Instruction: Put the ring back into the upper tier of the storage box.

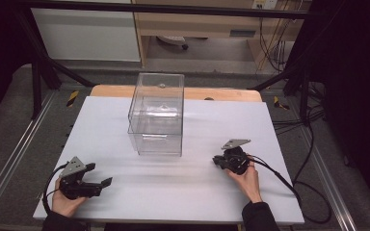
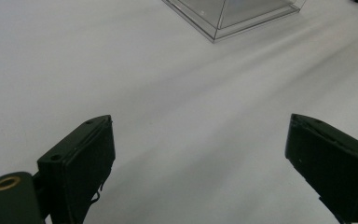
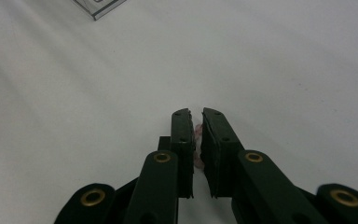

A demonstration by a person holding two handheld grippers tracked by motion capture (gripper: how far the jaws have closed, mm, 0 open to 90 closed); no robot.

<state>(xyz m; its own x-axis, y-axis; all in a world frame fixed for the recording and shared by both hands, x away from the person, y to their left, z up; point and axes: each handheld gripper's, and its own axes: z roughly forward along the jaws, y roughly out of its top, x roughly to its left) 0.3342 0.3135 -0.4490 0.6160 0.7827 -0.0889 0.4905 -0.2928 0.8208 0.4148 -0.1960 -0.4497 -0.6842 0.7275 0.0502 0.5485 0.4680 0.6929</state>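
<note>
A tall clear plastic box (image 1: 157, 113) stands upright at the middle of the white table (image 1: 125, 192); its lower corner shows in the left gripper view (image 2: 228, 18). My left gripper (image 1: 99, 174) rests at the table's near left, jaws wide open with nothing between them (image 2: 200, 128). My right gripper (image 1: 217, 161) lies at the near right, to the right of the box and apart from it. In the right gripper view its jaws (image 3: 196, 113) are almost together on a small pale pink thing (image 3: 198, 133), mostly hidden between the pads.
A wooden board (image 1: 111, 90) sticks out behind the table's far edge. Metal rails (image 1: 9, 159) run along both sides, and cables (image 1: 313, 192) trail off to the right. A white cabinet (image 1: 86, 33) and a wooden shelf unit stand beyond.
</note>
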